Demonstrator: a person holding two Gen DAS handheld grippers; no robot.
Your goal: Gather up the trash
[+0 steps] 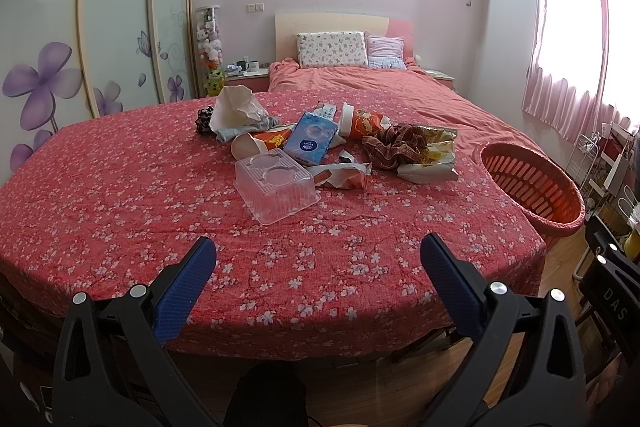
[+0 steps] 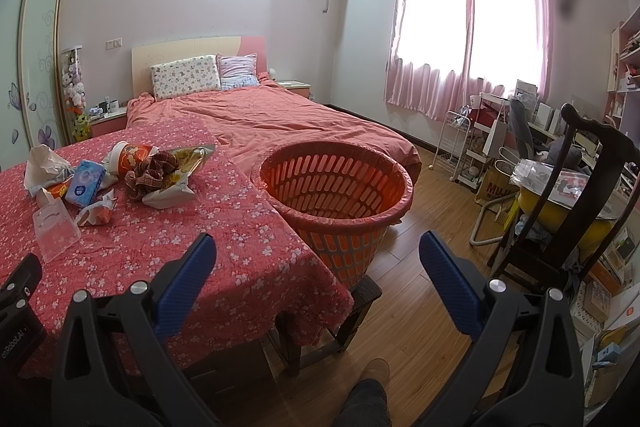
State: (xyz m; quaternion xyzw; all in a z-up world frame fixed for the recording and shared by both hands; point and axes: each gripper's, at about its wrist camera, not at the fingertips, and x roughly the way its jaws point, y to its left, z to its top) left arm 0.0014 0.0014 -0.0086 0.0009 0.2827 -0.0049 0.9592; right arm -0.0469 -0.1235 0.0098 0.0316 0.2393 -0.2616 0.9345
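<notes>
While both tools hover over the near edge of the table, the scene reads from the fingers outward as follows.

Left gripper [image 1: 318, 255]: fingers spread wide, nothing between the blue pads; it hangs above the flowered red cloth [image 1: 120, 211].

Right gripper [image 2: 318, 255]: fingers likewise spread and holding nothing; its left finger lies over the cloth's corner, its right finger over the wooden floor [image 2: 420, 227].

Clear plastic tray [image 1: 276, 187]: nearest item ahead of the left fingers, lying upside down, nothing seen under it.

Crumpled wrapper [image 1: 344, 177]: just beyond the tray, to its right.

Blue tissue pack [image 1: 310, 138]: beyond the tray, in the middle of the litter.

Paper cup [image 1: 250, 146]: tipped on its side beside the tissue pack, mouth toward the camera; inside looks bare.

Red snack tub [image 1: 362, 125]: lying on its side beyond the tissue pack.

Plaid cloth [image 1: 396, 145]: bunched on a foil snack bag [image 1: 434, 151], right of the tub.

White crumpled paper [image 1: 236, 107]: farthest left of the heap.

Orange basket [image 2: 336, 195]: straight ahead of the right fingers, beside the table corner, on a dark stool; no trash visible inside.

Bed [image 2: 280, 119]: beyond everything, against the far wall.
</notes>
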